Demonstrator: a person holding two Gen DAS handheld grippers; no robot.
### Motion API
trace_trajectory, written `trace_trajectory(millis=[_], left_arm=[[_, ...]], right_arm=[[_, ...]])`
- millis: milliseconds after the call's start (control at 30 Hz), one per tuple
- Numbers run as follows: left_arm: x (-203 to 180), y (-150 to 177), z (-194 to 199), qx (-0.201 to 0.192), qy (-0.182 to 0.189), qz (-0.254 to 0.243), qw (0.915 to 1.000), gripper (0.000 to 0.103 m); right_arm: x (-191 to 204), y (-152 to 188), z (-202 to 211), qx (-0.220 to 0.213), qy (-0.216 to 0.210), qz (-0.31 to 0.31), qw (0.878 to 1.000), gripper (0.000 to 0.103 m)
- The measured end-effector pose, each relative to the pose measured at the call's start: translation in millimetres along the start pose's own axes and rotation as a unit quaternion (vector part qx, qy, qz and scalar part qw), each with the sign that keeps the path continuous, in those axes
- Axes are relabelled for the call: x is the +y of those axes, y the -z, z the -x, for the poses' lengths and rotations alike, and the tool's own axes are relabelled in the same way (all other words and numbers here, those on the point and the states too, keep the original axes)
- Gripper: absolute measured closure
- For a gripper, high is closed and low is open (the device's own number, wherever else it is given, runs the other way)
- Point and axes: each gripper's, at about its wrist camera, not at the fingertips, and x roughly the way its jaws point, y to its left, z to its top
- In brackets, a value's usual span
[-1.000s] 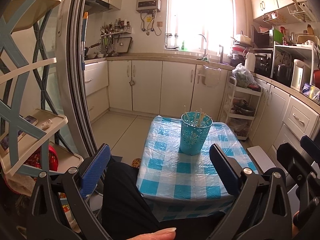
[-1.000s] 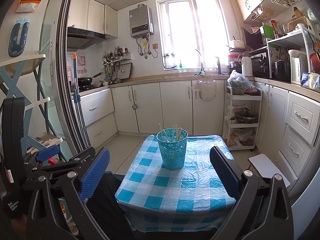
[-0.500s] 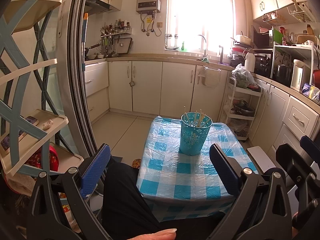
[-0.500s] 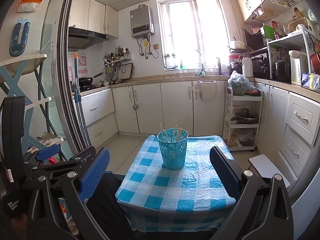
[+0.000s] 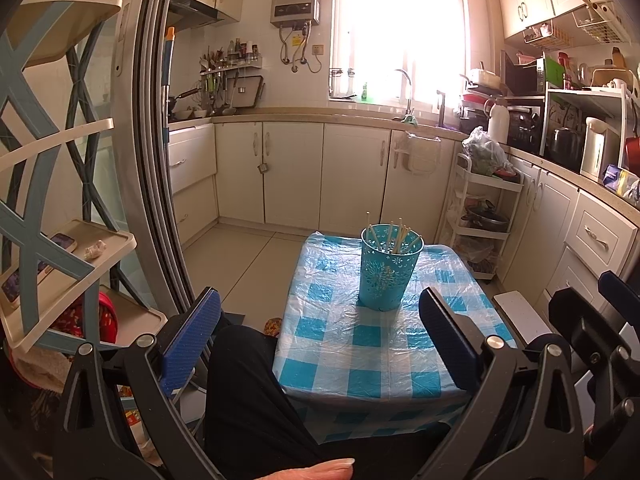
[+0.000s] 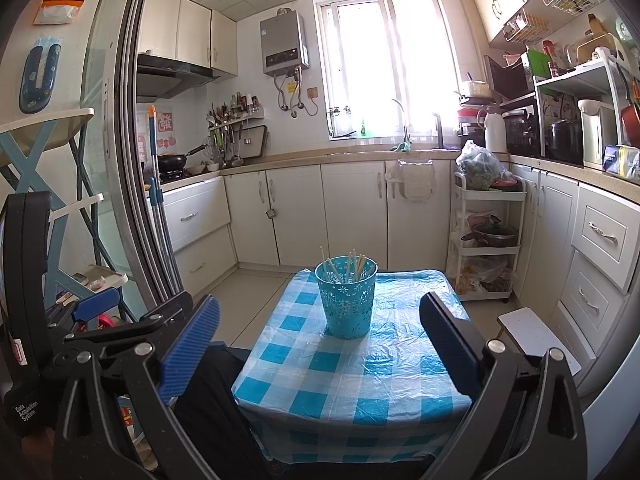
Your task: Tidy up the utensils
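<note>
A teal perforated holder (image 5: 387, 270) (image 6: 347, 297) stands upright on a small table with a blue-and-white checked cover (image 5: 360, 344) (image 6: 352, 376). Several pale chopsticks (image 5: 394, 234) (image 6: 352, 264) stick out of its top. My left gripper (image 5: 318, 316) is open, held back from the table's near edge, nothing between its blue pads. My right gripper (image 6: 320, 322) is open too, also short of the table and empty. The left gripper's body shows at the left of the right wrist view.
A person's dark-clothed leg (image 5: 256, 392) lies by the table's left side, a fingertip (image 5: 320, 470) at the bottom edge. A blue-and-cream shelf rack (image 5: 60, 240) and sliding door frame (image 5: 156, 160) stand left. A white trolley (image 5: 484, 216), a white stool (image 6: 536, 336) and cabinets are on the right.
</note>
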Motion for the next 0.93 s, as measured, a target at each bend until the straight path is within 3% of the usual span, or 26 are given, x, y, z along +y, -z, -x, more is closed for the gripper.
trace_trajectory(millis=[367, 567, 933], left_arm=[[0, -4, 2, 0.002, 0.003, -0.001, 1.0, 0.008], [-6, -2, 8, -0.029, -0.008, -0.018, 0.9994, 0.008], [-3, 5, -14, 0.02, 0.015, -0.01, 0.9996, 0.008]], right_arm=[[-1, 1, 0, -0.001, 0.0, 0.0, 1.0, 0.007], [-1, 0, 0, -0.002, 0.001, -0.001, 1.0, 0.007], [-1, 1, -3, -0.005, 0.008, -0.002, 1.0, 0.007]])
